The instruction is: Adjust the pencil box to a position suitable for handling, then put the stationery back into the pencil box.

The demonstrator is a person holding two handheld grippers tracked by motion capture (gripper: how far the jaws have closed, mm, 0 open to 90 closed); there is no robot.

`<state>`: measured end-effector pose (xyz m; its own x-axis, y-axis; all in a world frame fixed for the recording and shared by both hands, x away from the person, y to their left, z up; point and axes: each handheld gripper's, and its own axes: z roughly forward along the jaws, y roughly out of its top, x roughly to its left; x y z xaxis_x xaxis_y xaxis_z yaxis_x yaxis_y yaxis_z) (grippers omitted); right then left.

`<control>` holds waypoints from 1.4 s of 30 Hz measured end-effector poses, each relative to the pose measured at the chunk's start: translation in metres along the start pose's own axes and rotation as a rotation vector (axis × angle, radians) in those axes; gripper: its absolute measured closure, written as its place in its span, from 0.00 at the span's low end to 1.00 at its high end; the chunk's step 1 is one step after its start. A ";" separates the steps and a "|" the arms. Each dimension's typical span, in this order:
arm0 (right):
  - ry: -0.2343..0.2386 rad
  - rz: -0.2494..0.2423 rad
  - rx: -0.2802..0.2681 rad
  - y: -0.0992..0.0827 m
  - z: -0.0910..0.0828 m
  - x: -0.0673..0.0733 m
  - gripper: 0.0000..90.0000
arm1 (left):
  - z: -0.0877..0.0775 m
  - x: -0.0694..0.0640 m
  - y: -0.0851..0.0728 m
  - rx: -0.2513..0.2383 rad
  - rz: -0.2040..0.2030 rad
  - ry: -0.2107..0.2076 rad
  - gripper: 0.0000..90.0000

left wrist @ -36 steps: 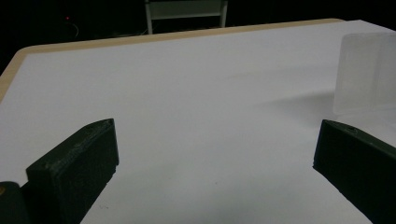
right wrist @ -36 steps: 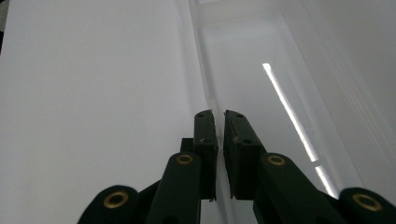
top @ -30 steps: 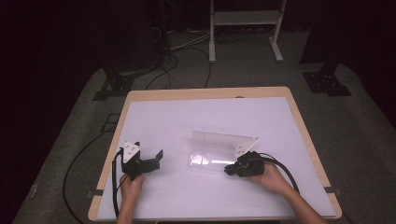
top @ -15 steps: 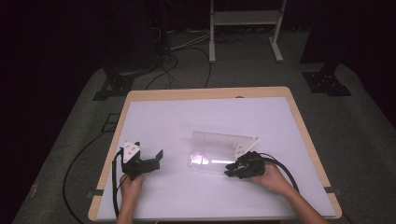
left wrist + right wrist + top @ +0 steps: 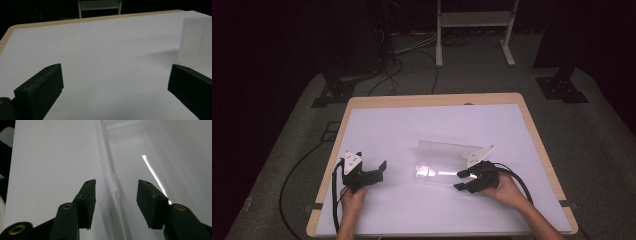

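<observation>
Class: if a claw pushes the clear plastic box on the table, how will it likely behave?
The clear plastic box looks thin-walled, so probably light and flexible. Its glossy surface on the smooth white table suggests it would slide easily. It lies low and wide, so it is unlikely to tip.

Black tongs (image 5: pixel 467 180), brass screws, grey plates, black cables.

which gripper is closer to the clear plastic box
Right. The right gripper sits at the clear plastic box, its just-opened jaws at the box's near right edge, not pressing it. The left gripper rests open, apart from it on the table.
</observation>
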<state>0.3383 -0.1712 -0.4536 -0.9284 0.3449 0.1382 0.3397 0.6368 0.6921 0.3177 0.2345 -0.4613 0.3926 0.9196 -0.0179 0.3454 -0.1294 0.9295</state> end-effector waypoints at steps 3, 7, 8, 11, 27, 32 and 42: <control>-0.005 0.001 -0.011 -0.001 -0.004 0.001 0.51 | 0.000 0.000 0.000 -0.001 -0.002 0.000 0.00; -0.007 0.015 -0.023 -0.001 -0.008 0.002 0.49 | 0.000 0.000 0.000 -0.002 -0.001 -0.002 0.00; -0.019 0.015 -0.032 -0.002 -0.011 0.001 0.48 | 0.000 0.000 0.000 -0.002 0.001 -0.002 0.00; -0.030 0.018 -0.050 -0.003 -0.015 0.003 0.47 | -0.001 0.000 0.000 -0.004 0.000 -0.001 0.00; -0.097 0.103 -0.097 -0.029 -0.046 0.002 0.39 | 0.000 0.000 0.000 -0.005 0.000 0.001 0.00; -0.120 0.120 -0.114 -0.037 -0.056 0.001 0.39 | 0.000 0.000 0.000 -0.004 0.002 0.000 0.00; -0.168 0.134 -0.116 -0.046 -0.071 0.003 0.38 | 0.000 0.000 0.000 -0.004 0.001 0.001 0.00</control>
<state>0.3094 -0.2482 -0.4349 -0.8346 0.5373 0.1215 0.4298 0.4971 0.7538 0.3171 0.2343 -0.4614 0.3922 0.9197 -0.0170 0.3419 -0.1285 0.9309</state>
